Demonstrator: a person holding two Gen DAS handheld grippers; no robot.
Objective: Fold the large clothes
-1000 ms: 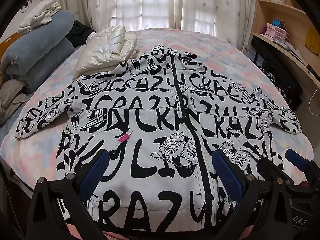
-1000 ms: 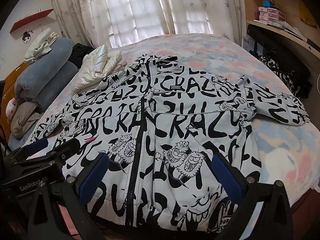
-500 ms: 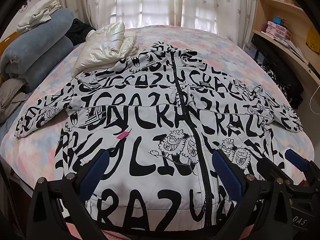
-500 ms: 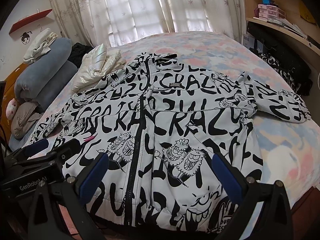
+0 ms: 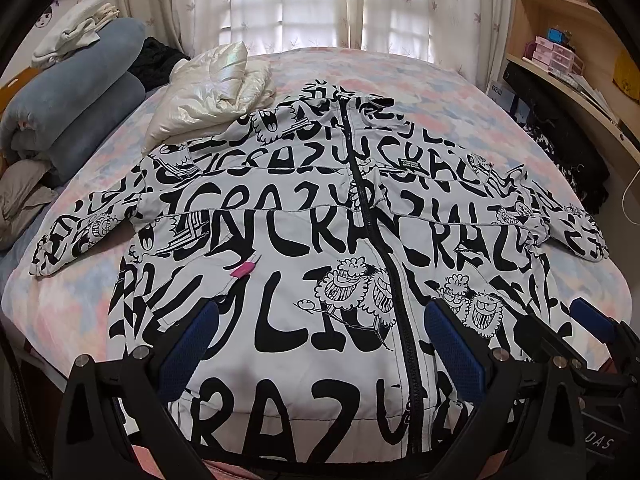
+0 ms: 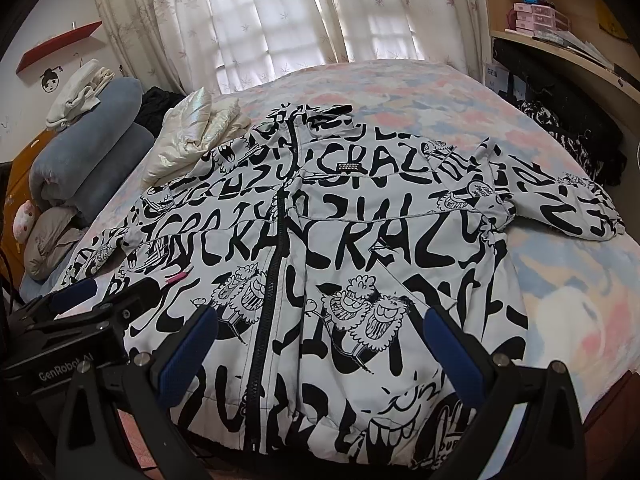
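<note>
Lying flat and zipped across the bed (image 5: 460, 92), sleeves spread toward its left and right edges, the black-and-white printed jacket (image 5: 304, 240) has its hem at the near edge. Both the left hand-held gripper (image 5: 320, 344) and the right hand-held gripper (image 6: 320, 344) hover above the hem, jaws wide apart, holding nothing.

Two low, near views from the bed's foot toward the curtains (image 5: 316, 4), sharing the spread jacket (image 5: 304, 216).
</note>
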